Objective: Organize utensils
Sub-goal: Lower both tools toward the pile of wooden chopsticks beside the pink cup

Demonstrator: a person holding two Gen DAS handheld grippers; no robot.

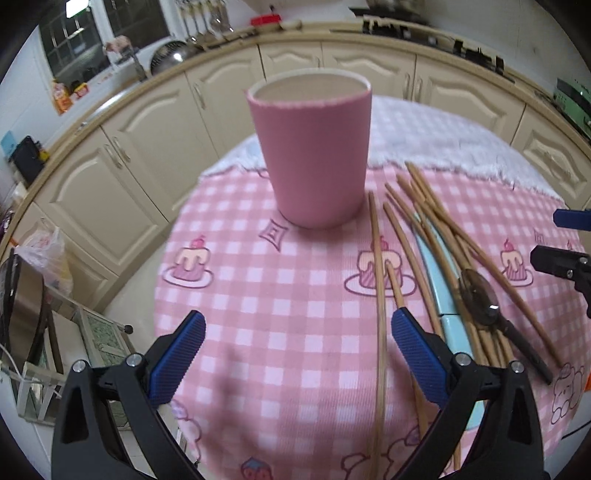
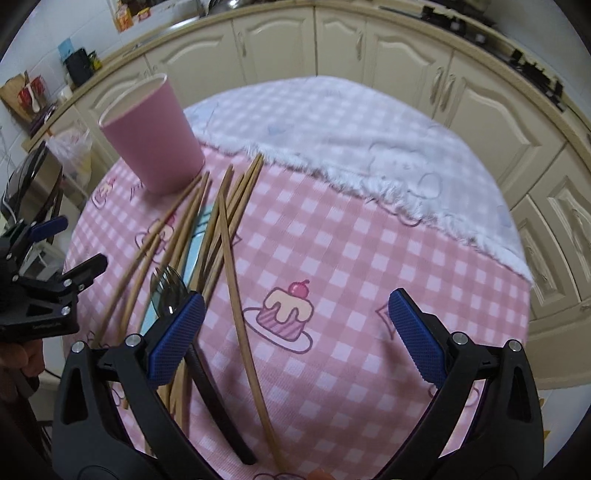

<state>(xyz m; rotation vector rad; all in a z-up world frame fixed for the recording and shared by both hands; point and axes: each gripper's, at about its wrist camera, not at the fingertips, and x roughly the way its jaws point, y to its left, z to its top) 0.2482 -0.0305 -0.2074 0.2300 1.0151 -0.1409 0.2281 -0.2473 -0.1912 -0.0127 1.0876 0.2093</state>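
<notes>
Open right tongs (image 2: 295, 336) above scattered chopsticks (image 2: 236, 295)

Indoor light is soft and kinda warm, coming from above. The pink cup (image 1: 310, 155) throws only a short, faint shadow right at its base on the tabletop (image 1: 288, 295). Another blurry dark patch sits on the cloth below the cup, nearer the camera. Window (image 1: 74, 33) up and left of the cup looks dark. Small glare spot on the spoon (image 1: 480, 295) bowl, right of the cup. Heavy fisheye: cabinets (image 2: 369, 48) behind the cup bend into an arc, corners go black. The fluffy white cloth (image 2: 369, 140) looks smeared, slight softness overall.
</notes>
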